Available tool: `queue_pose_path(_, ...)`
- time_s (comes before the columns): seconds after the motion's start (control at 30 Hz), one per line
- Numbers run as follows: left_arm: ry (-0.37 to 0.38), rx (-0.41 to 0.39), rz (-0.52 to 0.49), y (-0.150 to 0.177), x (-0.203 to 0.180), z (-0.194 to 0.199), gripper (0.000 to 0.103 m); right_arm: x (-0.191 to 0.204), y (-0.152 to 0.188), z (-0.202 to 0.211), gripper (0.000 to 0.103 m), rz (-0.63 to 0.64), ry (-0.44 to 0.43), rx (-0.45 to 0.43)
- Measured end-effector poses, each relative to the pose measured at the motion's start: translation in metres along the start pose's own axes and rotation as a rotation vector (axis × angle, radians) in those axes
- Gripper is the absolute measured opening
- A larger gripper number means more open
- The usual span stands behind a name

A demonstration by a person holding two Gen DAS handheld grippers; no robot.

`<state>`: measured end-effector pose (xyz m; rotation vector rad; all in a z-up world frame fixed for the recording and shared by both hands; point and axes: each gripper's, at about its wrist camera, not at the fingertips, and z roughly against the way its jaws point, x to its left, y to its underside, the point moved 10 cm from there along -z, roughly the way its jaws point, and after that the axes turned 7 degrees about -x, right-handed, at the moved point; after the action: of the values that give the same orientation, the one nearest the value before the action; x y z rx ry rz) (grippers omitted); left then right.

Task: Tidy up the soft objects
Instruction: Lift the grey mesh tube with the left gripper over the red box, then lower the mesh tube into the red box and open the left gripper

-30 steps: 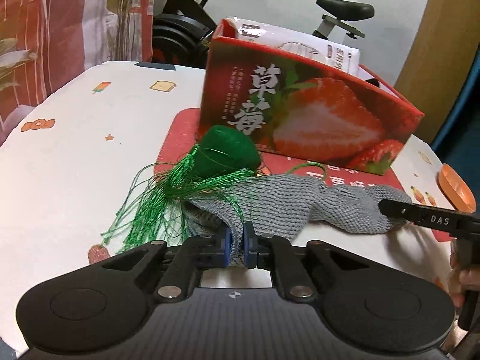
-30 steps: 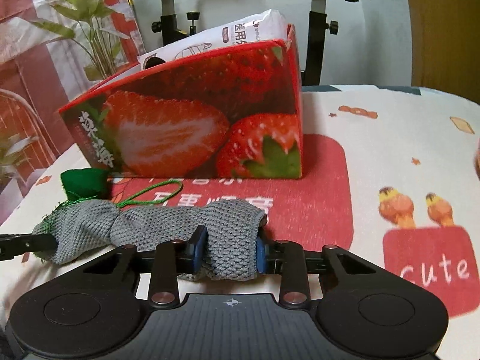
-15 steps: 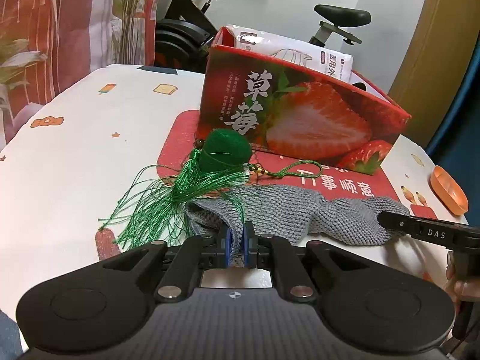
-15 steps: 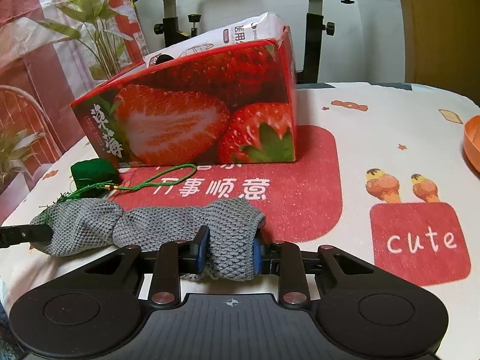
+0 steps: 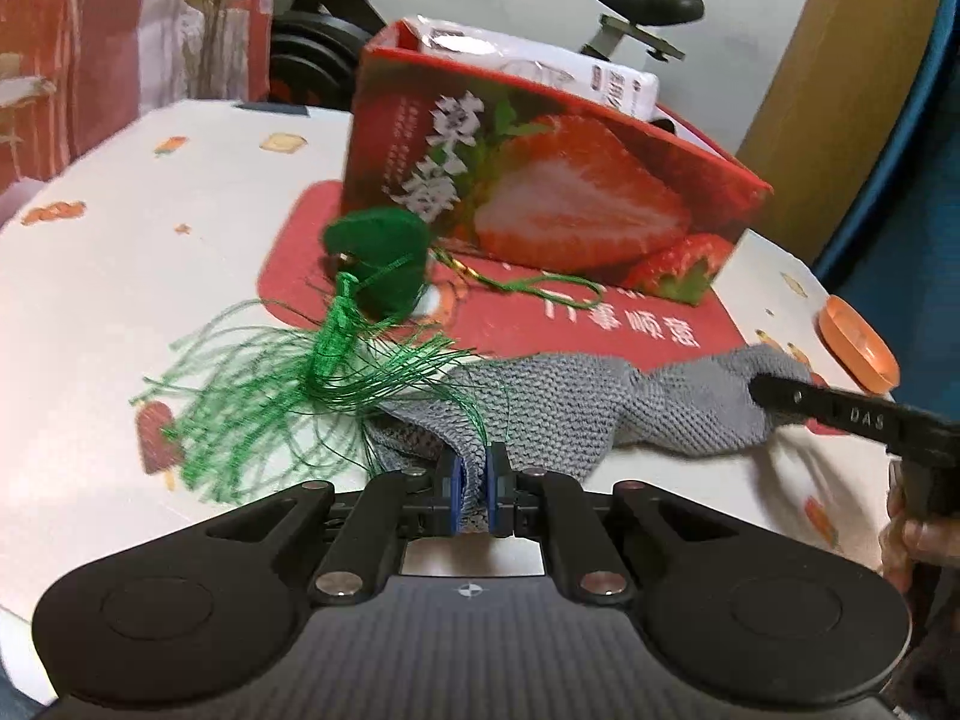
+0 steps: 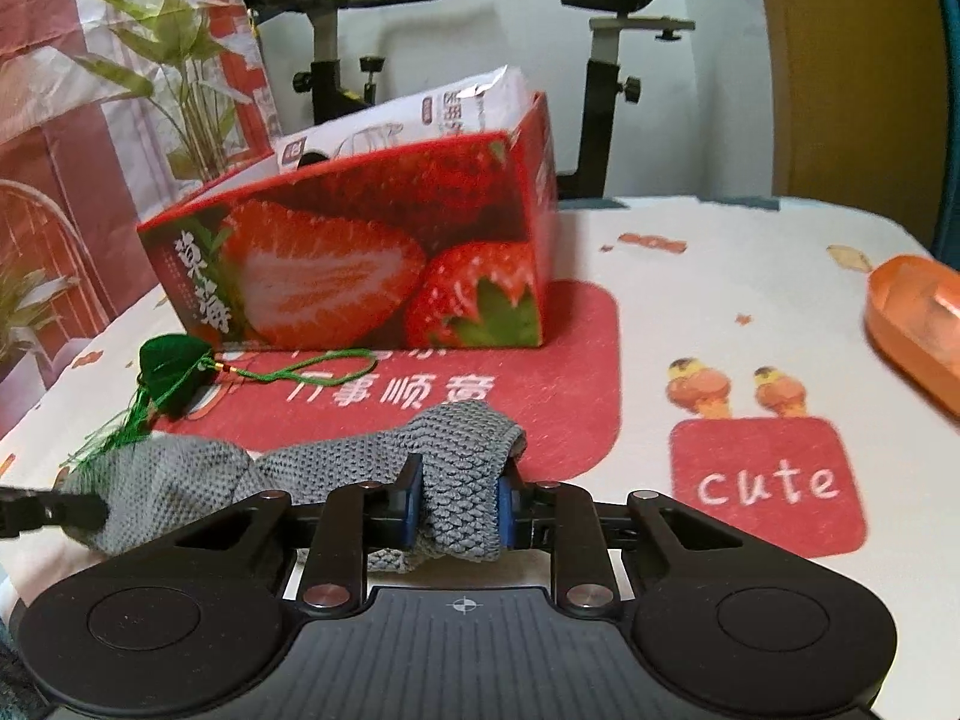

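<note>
Before the strawberry box (image 6: pixel 360 264), left tongs (image 5: pixel 471 480) and right tongs (image 6: pixel 457 501) each pinch an end of a limp, light knit cloth (image 5: pixel 576 396), likely to sag unless held at both ends.

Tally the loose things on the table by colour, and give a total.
Grey: 1, the knit cloth, gripped at its ends by the left gripper and right gripper.
Green: 1, the tassel charm.
Red: 1, the strawberry box.
Orange: 1, the dish.
White: 1, the packet in the box.
Total: 5.
</note>
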<state>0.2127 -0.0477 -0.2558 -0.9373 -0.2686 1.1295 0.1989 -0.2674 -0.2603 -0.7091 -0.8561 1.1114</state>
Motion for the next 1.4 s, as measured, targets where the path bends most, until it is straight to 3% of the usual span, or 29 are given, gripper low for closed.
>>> queue_pose_path(0.1,0.025,0.020,0.004,0.005,-0.004,-0.003,0.013,-0.003,-0.003,0.004,0.021,0.002,0.008,-0.013)
queue_pose_path(0.17,0.045,0.042,0.020,0.010,-0.005,-0.007,0.022,-0.004,-0.003,0.004,0.021,0.002,0.012,-0.013)
queue_pose_path(0.3,0.062,0.062,0.015,0.016,-0.009,-0.014,0.024,-0.003,-0.001,0.004,0.021,0.008,0.017,-0.006)
queue_pose_path(0.33,0.066,0.064,0.003,0.016,-0.010,-0.016,0.020,-0.002,-0.002,0.004,0.020,0.008,0.017,-0.007)
queue_pose_path(0.37,0.071,0.066,-0.012,0.016,-0.011,-0.017,0.007,-0.002,-0.004,0.005,0.020,0.007,0.016,-0.010)
queue_pose_path(0.43,0.079,0.055,-0.034,0.012,-0.013,-0.016,0.007,0.000,-0.010,0.008,0.020,0.004,0.007,-0.024)
queue_pose_path(0.73,0.126,-0.158,0.057,-0.054,-0.006,0.025,0.007,0.017,-0.075,0.034,0.019,0.025,-0.069,-0.173)
queue_pose_path(0.93,0.129,-0.297,0.039,-0.104,-0.011,0.056,0.007,0.033,-0.116,0.047,0.019,0.053,-0.110,-0.263)
queue_pose_path(1.13,0.116,-0.354,-0.006,-0.141,-0.018,0.051,0.007,0.047,-0.152,0.038,0.019,0.074,-0.134,-0.296)
queue_pose_path(1.27,0.082,-0.402,-0.101,-0.174,-0.024,0.048,0.007,0.049,-0.185,0.027,0.019,0.054,-0.144,-0.314)
queue_pose_path(1.4,0.075,-0.393,-0.127,-0.204,-0.029,0.024,0.007,0.048,-0.207,0.001,0.019,0.110,-0.104,-0.312)
